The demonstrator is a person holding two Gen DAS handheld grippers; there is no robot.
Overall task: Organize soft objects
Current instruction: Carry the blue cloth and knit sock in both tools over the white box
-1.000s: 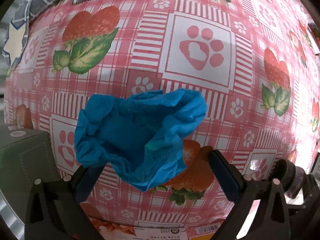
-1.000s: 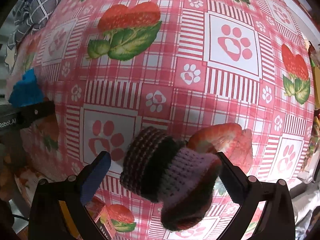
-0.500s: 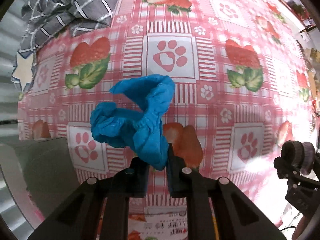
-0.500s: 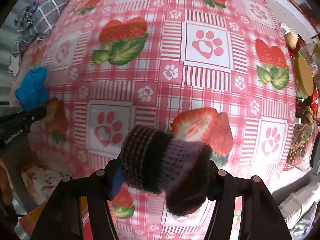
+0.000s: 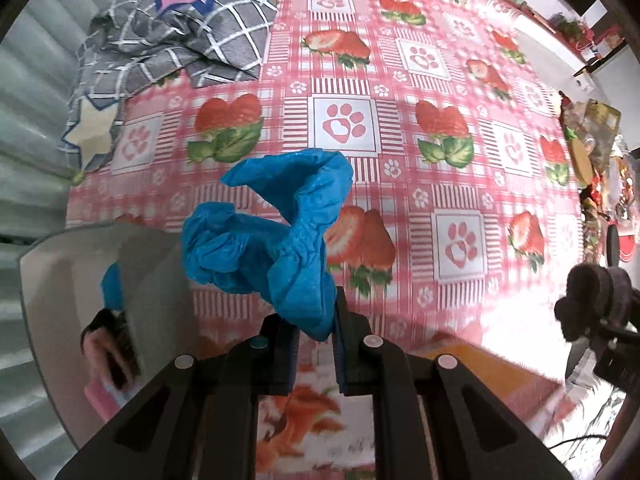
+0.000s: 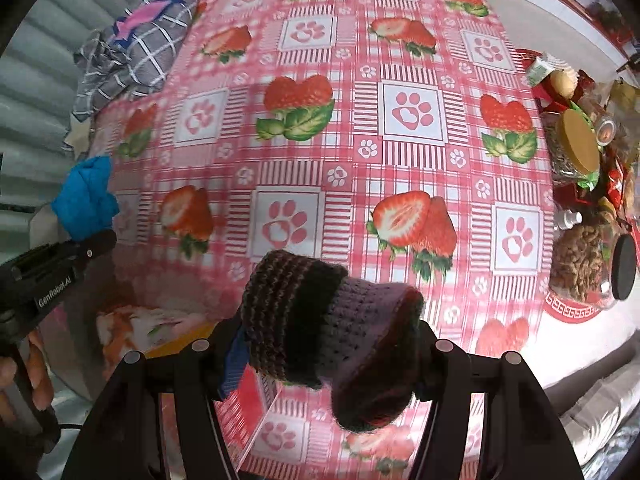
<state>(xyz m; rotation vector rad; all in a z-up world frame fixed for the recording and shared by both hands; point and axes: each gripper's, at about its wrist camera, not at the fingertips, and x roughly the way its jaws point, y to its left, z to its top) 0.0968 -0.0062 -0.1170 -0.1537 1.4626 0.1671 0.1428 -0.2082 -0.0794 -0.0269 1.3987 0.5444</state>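
- Left hand-held gripper (image 5: 314, 334): clamped tight on one bunched corner of the blue cloth (image 5: 276, 240), pads nearly together with only thin fabric between them.
- Blue cloth: hanging clear above the bench (image 5: 460, 184), bulk spilling toward 10 and 12 o'clock from the pinch in the left wrist view. Looks very light, limp and crinkly, with no shape of its own; likely to swing and unfurl when moved. Thin, possibly slick material, so best pinched on a gathered fold, not a single layer at the edge.
- Grey bin (image 5: 80, 280) at 8 o'clock of the cloth: open, with something blue and something dark and pink already inside. Probably the drop spot, judging by the task.
- Plaid grey fabric (image 5: 180, 36) at 11 o'clock, bunched on the far bench edge, well apart from both held items.
- Right hand-held gripper (image 6: 330, 354): roughly half closed, pads pressing on the flanks of the knitted piece (image 6: 332, 328), fingers partly hidden behind it.
- Knitted piece: lifted off the bench, dark striped cuff toward 10 o'clock, lilac body toward 4 o'clock. Thick, springy, a little heavier than the cloth, with a grippy yarn surface; unlikely to slip. Squashes under pressure, so a hold across the middle seems secure.
- Jars and snack packets (image 6: 580, 184) at 3 o'clock, near the bench edge, worth avoiding.
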